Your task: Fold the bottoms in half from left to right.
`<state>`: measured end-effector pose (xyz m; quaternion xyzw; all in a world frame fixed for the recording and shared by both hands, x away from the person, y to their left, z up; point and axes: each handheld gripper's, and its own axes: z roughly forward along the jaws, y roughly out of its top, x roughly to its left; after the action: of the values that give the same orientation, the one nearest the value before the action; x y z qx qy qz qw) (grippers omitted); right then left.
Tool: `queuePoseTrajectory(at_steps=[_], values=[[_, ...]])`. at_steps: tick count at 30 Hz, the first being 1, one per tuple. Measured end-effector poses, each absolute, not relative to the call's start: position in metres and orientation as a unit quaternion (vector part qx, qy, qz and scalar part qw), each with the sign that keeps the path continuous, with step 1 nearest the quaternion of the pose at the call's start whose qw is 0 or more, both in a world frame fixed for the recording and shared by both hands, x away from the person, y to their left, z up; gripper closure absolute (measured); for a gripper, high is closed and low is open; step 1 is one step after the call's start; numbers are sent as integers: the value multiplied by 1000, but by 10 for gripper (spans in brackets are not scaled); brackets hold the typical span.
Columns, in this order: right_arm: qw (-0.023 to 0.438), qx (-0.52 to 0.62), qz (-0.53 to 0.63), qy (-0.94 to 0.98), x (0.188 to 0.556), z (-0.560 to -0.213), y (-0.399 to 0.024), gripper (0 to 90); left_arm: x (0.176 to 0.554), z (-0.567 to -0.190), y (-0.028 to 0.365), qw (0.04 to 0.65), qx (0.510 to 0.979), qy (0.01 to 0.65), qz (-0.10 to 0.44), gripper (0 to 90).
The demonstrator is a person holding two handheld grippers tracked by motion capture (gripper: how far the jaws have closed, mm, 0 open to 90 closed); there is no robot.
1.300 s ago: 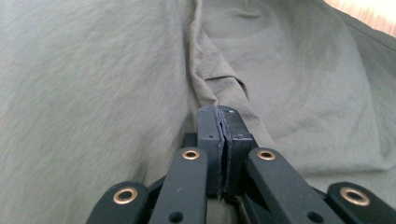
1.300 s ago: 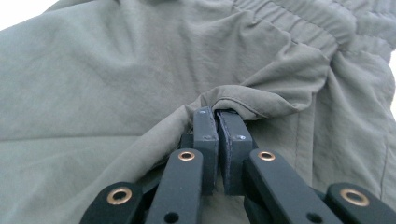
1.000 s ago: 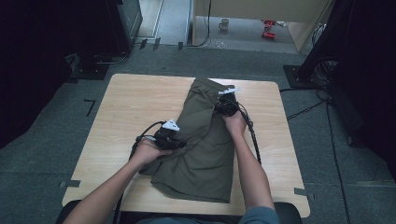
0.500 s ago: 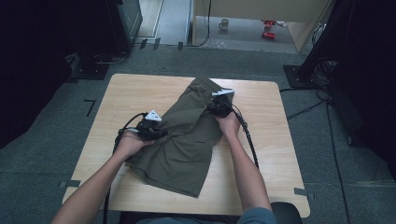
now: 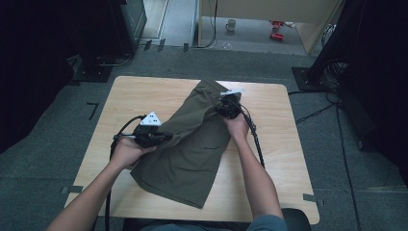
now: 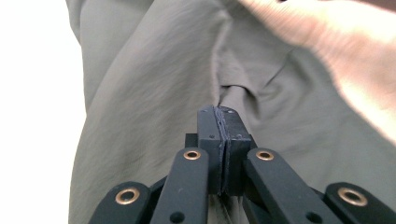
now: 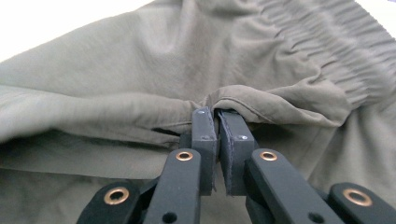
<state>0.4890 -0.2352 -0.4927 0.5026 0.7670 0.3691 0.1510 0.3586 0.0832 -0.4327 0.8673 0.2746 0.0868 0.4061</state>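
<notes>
Olive-green shorts (image 5: 192,149) lie on the wooden table (image 5: 144,91), slanting from far right to near middle. My left gripper (image 5: 166,137) is shut on a pinch of their left edge and holds it lifted off the table; in the left gripper view the jaws (image 6: 223,116) clamp a bunched fold of the shorts (image 6: 140,93). At the far end, my right gripper (image 5: 222,108) is shut on the shorts by the elastic waistband (image 7: 322,42). The right gripper view shows its jaws (image 7: 217,114) pinching a hem of the shorts (image 7: 116,70).
The table has bare wood to the left (image 5: 120,110) and right (image 5: 279,134) of the shorts. Black cables (image 5: 255,139) trail from both grippers along the forearms. Dark equipment stands on the floor around the table, and a mug (image 5: 232,24) sits far behind.
My left gripper has moved left and risen, dragging the shorts' left edge out with it, so the cloth now slants and spreads wider. The right gripper stayed at the waistband.
</notes>
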Motion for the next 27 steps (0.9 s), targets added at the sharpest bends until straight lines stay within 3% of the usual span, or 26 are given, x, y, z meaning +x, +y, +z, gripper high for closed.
queuePoseTrajectory(at_steps=[6,14,27], values=[[170,491,381,765,483,-468,-241,853,332,-400,76,432,863,241,105,897],[190,476,377,771,477,-449,-249,844,311,-374,44,458,859,208,91,895],[187,491,354,774,475,-459,-262,835,300,-385,-23,480,857,186,32,893]])
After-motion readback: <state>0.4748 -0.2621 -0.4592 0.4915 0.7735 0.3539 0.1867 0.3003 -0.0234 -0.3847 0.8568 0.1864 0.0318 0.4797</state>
